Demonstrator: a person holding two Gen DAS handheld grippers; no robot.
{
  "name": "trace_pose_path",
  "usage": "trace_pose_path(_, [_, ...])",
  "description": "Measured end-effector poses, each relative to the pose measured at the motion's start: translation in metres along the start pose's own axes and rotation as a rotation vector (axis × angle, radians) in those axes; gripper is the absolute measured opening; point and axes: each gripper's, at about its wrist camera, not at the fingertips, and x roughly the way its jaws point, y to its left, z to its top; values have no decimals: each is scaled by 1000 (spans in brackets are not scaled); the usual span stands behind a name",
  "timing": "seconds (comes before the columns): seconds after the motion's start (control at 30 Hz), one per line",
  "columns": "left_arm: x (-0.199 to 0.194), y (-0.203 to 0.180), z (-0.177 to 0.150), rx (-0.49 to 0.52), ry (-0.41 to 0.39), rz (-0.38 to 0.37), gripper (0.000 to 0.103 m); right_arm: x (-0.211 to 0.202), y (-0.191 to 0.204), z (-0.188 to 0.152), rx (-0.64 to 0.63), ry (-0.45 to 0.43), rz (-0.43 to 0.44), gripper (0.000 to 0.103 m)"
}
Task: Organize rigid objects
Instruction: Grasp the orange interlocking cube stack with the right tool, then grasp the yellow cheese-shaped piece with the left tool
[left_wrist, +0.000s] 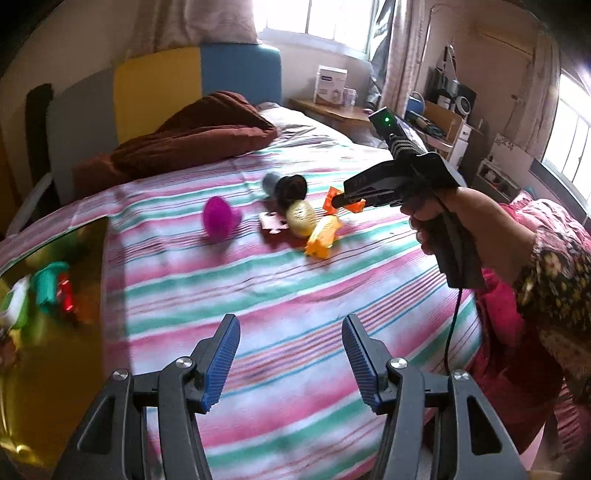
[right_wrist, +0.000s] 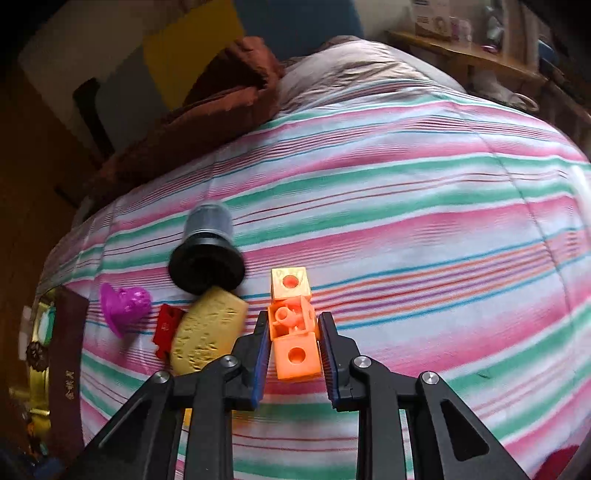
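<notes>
A chain of three orange cubes (right_wrist: 297, 356) lies on the striped bedspread (right_wrist: 406, 221), and my right gripper (right_wrist: 293, 325) is shut on its nearer cubes. In the left wrist view the right gripper (left_wrist: 345, 202), held by a hand, pinches the orange cubes (left_wrist: 331, 195) beside a gold egg (left_wrist: 301, 218) and a yellow toy (left_wrist: 323, 238). My left gripper (left_wrist: 291, 354) hangs open over bare bedspread with nothing between its blue pads. A magenta toy (left_wrist: 218, 219), a red-and-white puzzle piece (left_wrist: 273, 223) and a grey-and-black cup (left_wrist: 284, 186) on its side lie near the egg.
A gold box (left_wrist: 55, 332) holding several toys sits at the bed's left edge. A brown blanket (left_wrist: 192, 136) is heaped toward the headboard. A wooden side table (left_wrist: 332, 110) with a white carton stands behind the bed, and pink bedding (left_wrist: 517, 332) lies at the right.
</notes>
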Motion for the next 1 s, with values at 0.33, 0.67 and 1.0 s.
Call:
trace_pose_path(0.33, [85,-22,46,42,51,-26,58,-1,-11,-1,17,38,-75,25])
trace_pose_path(0.67, [166,-32,66,66,126,-14,58,3,-19,4,48,45,-42,25])
trace_pose_path(1.0, [173,-31,66,49,76,-52,34,2,-18,5,52,53,-20,25])
